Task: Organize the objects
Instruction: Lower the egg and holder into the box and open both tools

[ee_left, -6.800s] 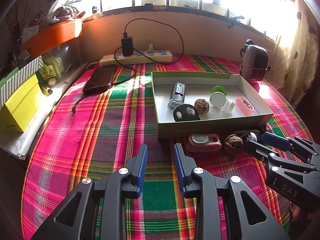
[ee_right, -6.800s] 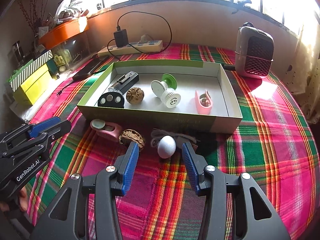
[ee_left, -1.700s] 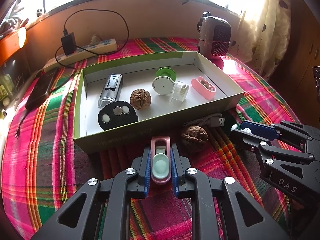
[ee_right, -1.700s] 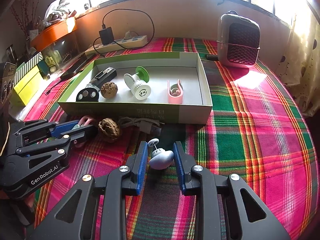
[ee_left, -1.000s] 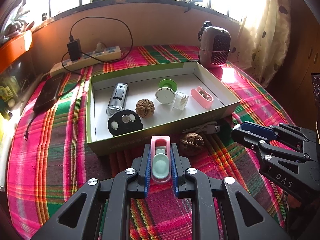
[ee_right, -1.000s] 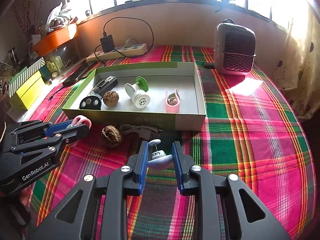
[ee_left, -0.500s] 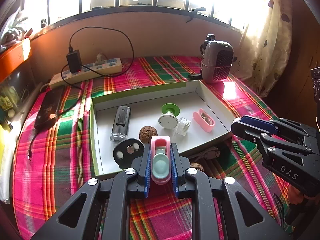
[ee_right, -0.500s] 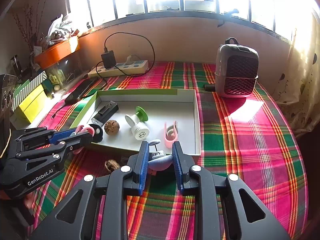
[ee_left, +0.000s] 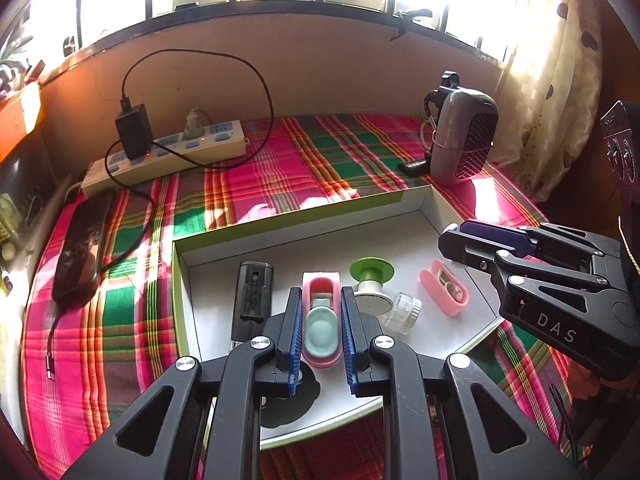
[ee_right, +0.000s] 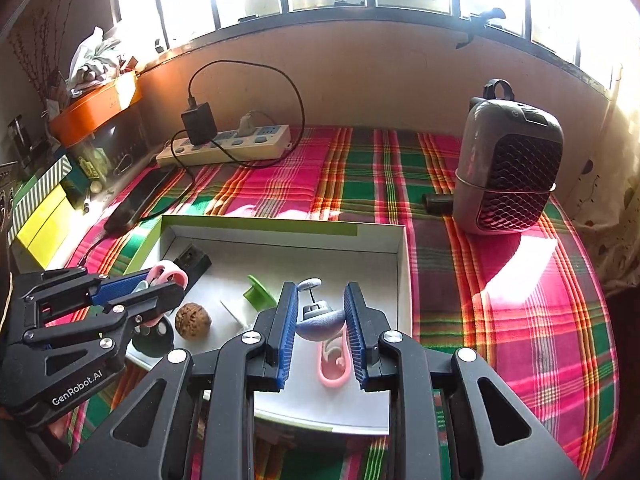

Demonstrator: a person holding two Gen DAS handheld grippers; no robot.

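My left gripper [ee_left: 321, 334] clamps a pink case [ee_left: 321, 322] above the near-left part of the white box [ee_left: 304, 222]. My right gripper [ee_right: 321, 330] pinches a small grey egg-shaped gadget [ee_right: 318, 319] over the box's near-right corner.

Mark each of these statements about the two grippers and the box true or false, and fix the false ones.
1. The left gripper grips a pink case. True.
2. The right gripper is empty. False: its fingers clamp a small lilac gadget.
3. Both grippers are above the box. True.
4. The walnut lies outside the box. False: it sits on the box floor.
5. The heater stands inside the box. False: it stands on the plaid cloth.
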